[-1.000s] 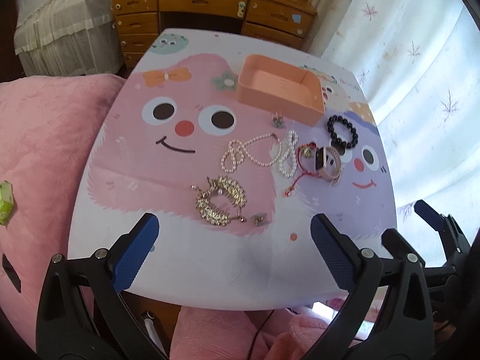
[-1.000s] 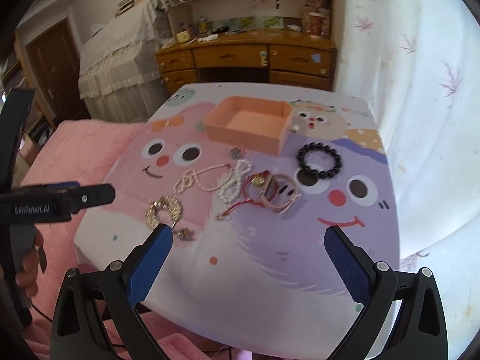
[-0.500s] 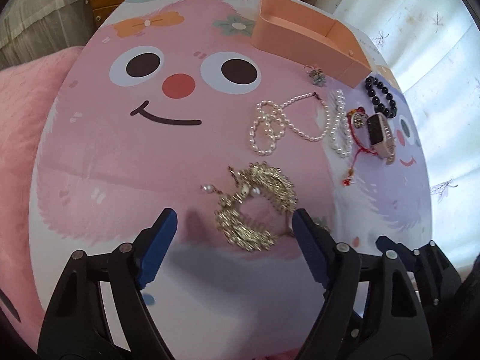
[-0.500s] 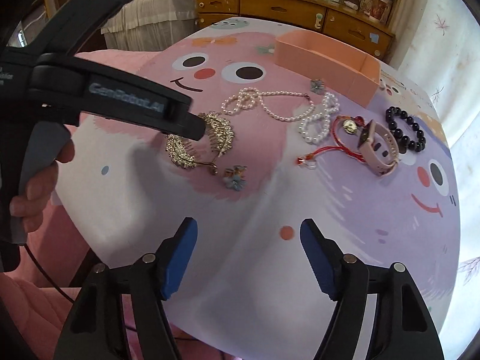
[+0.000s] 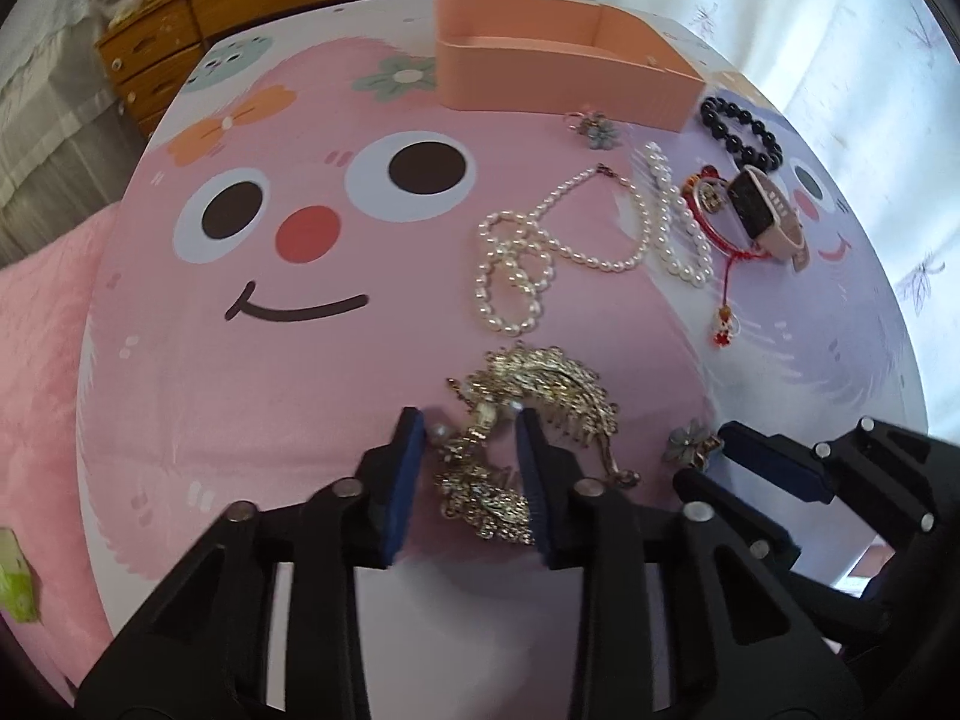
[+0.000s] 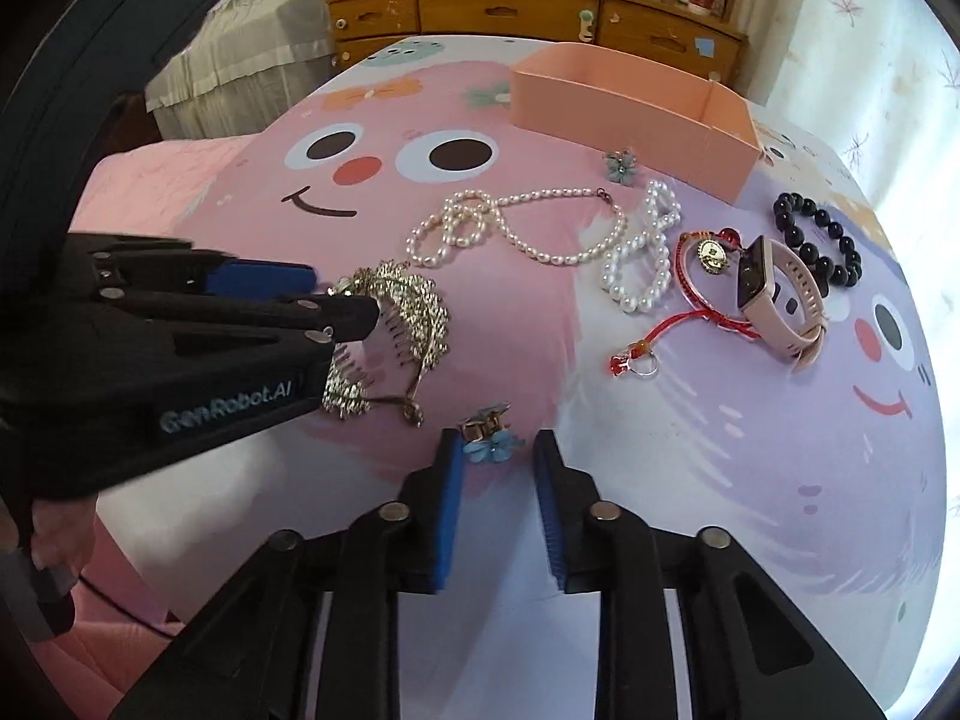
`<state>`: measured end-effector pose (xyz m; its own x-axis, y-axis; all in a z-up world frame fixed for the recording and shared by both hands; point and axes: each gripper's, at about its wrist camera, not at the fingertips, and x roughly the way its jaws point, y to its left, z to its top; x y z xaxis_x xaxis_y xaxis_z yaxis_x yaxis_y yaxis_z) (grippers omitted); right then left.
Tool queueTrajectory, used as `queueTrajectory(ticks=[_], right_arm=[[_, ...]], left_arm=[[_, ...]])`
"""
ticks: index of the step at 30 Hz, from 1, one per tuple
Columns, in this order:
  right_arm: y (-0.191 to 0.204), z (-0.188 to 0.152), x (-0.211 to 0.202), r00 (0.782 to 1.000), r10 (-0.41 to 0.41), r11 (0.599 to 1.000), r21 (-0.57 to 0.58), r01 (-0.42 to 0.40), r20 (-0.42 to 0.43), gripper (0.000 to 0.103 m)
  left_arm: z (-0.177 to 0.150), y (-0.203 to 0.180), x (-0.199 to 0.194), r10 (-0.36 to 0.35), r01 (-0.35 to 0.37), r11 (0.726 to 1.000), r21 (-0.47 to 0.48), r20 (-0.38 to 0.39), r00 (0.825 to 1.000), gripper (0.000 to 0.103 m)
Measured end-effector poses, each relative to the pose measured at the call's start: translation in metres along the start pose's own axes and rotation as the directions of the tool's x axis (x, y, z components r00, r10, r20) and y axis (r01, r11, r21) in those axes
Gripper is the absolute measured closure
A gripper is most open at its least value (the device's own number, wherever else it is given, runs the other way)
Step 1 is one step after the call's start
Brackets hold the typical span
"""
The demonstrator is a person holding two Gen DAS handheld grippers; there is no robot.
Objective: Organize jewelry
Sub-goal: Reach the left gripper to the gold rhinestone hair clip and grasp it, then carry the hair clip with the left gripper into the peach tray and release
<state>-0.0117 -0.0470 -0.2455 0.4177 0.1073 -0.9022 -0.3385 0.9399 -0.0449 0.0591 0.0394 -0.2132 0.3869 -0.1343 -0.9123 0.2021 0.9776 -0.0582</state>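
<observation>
A cartoon-print table (image 5: 180, 396) holds scattered jewelry in front of an empty pink box (image 5: 564, 78). Well in front of the box, the left gripper (image 5: 471, 429) straddles a gold hair comb (image 5: 528, 408), jaws partly apart. Just right of the comb, the right gripper (image 6: 495, 447) brackets a blue flower clip (image 6: 492, 429), jaws apart.
</observation>
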Motion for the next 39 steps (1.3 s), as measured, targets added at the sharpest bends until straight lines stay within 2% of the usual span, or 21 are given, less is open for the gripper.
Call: queueTrajectory(ticks=[1,5,6,7,10,15,18,23,28,32,36,39], right_arm=[[-0.006,0.003,0.001,1.0,0.004,1.0,-0.008,-0.004,-0.005,0.083],[-0.014,0.013,0.005,0.999,0.03,1.0,-0.01,-0.03,0.011,0.084],[-0.016,0.013,0.003,0.999,0.042,0.999,-0.016,-0.042,0.02,0.096],[-0.024,0.011,-0.002,0.999,0.042,0.999,-0.024,-0.042,0.022,0.1],[-0.028,0.015,-0.004,0.998,0.064,0.998,-0.022,-0.064,0.021,0.1],[-0.044,0.014,-0.017,0.996,0.073,0.997,0.001,-0.073,0.051,0.1],[-0.052,0.014,-0.03,0.993,0.093,0.995,0.018,-0.094,0.068,0.101],[-0.069,0.029,-0.052,0.988,0.1,0.993,0.057,-0.108,0.121,0.101],[-0.095,0.067,-0.076,0.974,0.063,0.988,0.122,-0.091,0.215,0.101],[-0.119,0.099,-0.086,0.956,0.008,0.987,0.151,-0.055,0.293,0.101],[-0.144,0.13,-0.09,0.938,-0.054,0.983,0.185,-0.011,0.342,0.101],[-0.161,0.149,-0.086,0.933,-0.087,0.975,0.221,0.008,0.35,0.101]], left_arm=[[-0.001,-0.002,0.0,0.008,-0.008,1.0,0.012,0.004,1.0,0.089],[0.001,-0.001,0.001,-0.019,0.019,1.0,-0.01,-0.011,1.0,0.09],[0.002,-0.001,0.0,-0.028,0.027,0.999,-0.016,-0.009,1.0,0.09],[0.003,0.0,-0.001,-0.029,0.029,0.999,-0.022,-0.003,1.0,0.09],[0.01,0.003,-0.01,-0.015,0.015,1.0,-0.028,0.019,1.0,0.09],[0.027,0.003,-0.033,-0.024,0.025,1.0,-0.006,0.076,0.997,0.09],[0.041,0.005,-0.044,-0.044,0.047,0.998,-0.033,0.095,0.994,0.09],[0.067,0.006,-0.051,-0.067,0.071,0.994,-0.083,0.057,0.996,0.09],[0.106,0.002,-0.061,-0.107,0.11,0.993,-0.036,0.074,0.991,0.09],[0.144,-0.002,-0.063,-0.108,0.109,0.994,-0.006,0.114,0.988,0.09],[0.184,-0.007,-0.063,-0.128,0.131,0.991,-0.007,0.182,0.975,0.09],[0.21,-0.013,-0.058,-0.112,0.116,0.993,-0.003,0.218,0.969,0.09]])
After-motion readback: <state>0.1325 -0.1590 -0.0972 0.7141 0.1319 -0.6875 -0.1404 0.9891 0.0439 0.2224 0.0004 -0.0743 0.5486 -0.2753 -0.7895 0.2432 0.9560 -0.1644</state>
